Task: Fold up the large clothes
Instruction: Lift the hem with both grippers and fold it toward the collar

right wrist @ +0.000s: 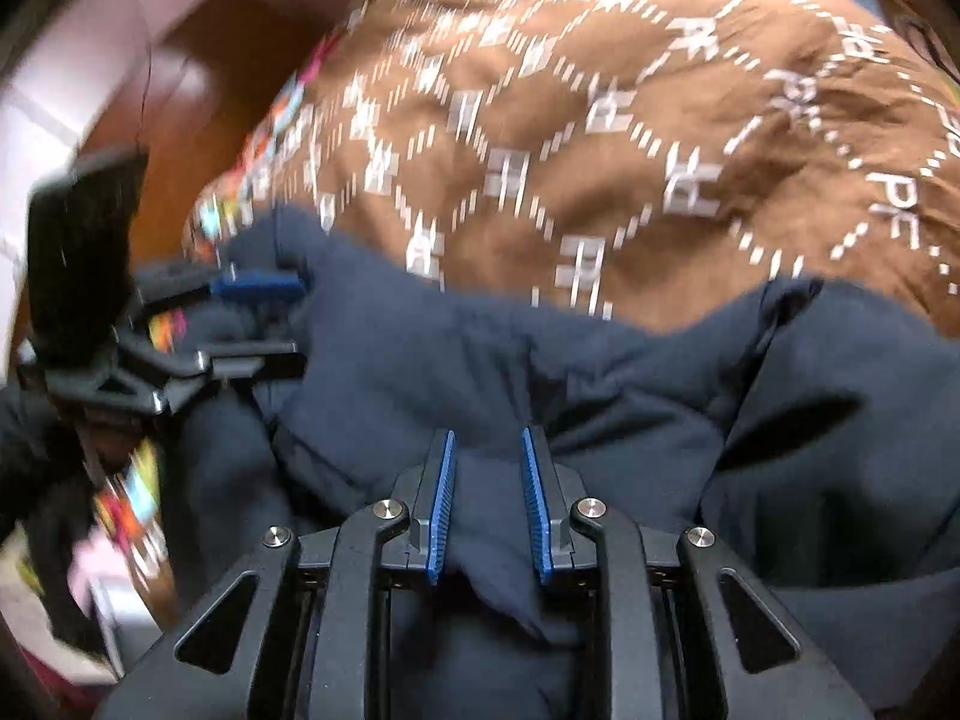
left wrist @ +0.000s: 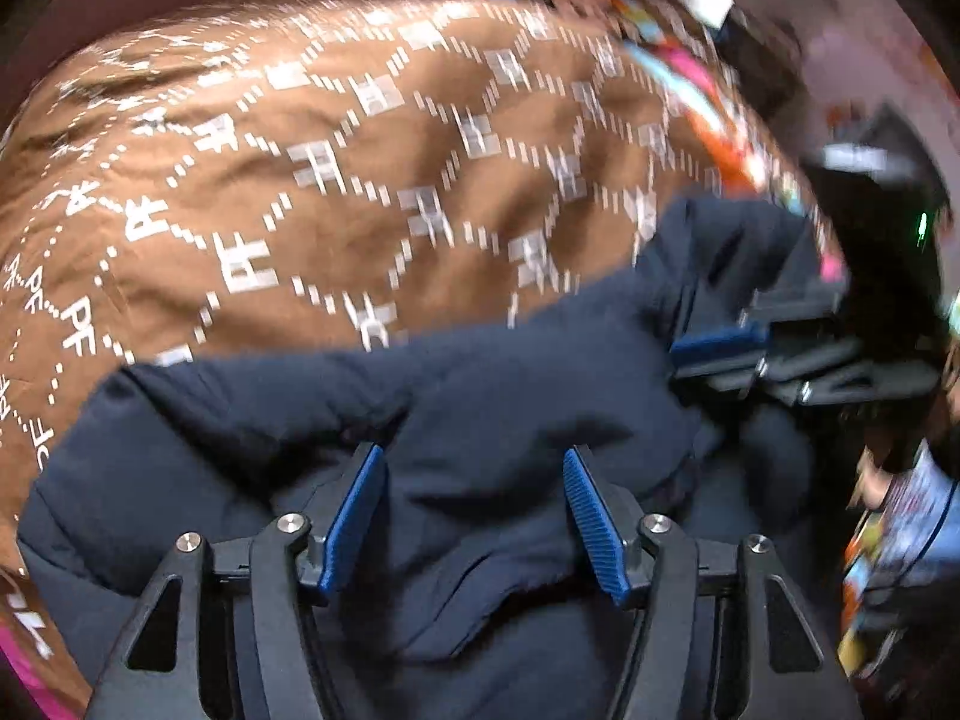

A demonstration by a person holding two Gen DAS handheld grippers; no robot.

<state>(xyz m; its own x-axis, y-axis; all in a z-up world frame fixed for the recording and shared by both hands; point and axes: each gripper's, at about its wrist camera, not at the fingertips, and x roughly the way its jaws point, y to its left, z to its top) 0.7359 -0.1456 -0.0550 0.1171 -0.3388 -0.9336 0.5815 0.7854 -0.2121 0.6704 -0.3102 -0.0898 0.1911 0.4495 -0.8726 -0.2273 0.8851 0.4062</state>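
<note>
my right gripper (right wrist: 485, 504) pinches the puffy navy quilted jacket (right wrist: 420, 360) narrowly, left gripper (left wrist: 474, 516) wide; slick padding may slip.

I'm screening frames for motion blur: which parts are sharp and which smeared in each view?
Left wrist: hand-held gripper crisp; brown patterned blanket streaked toward the right. Right wrist: hand-held gripper sharp; blanket lettering smeared, left edge heavily blurred.
</note>
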